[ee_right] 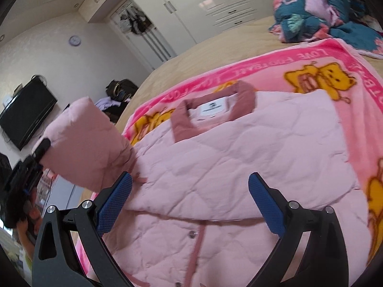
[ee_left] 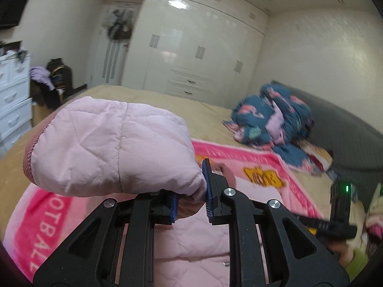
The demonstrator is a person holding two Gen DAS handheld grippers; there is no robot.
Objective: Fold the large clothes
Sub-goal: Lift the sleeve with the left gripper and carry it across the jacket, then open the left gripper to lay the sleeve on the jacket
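A pale pink quilted jacket (ee_right: 239, 157) with a darker pink collar (ee_right: 213, 110) lies front up on a pink cartoon blanket (ee_right: 311, 55). My left gripper (ee_left: 191, 198) is shut on the jacket's sleeve (ee_left: 115, 143) and holds it lifted above the blanket, cuff pointing away. In the right wrist view that raised sleeve (ee_right: 88, 143) stands at the left with the left gripper (ee_right: 38, 153) at its end. My right gripper (ee_right: 189, 184) hovers open over the jacket's lower front with nothing between its blue pads (ee_right: 115, 203). It shows at the right edge of the left wrist view as the right gripper (ee_left: 340, 210).
The blanket lies on a tan bed (ee_left: 148, 95). A bundled blue patterned quilt (ee_left: 270, 117) sits near the dark headboard (ee_left: 347, 129). White wardrobes (ee_left: 191, 52), a white dresser (ee_left: 14, 95) and a wall television (ee_right: 26, 112) surround the bed.
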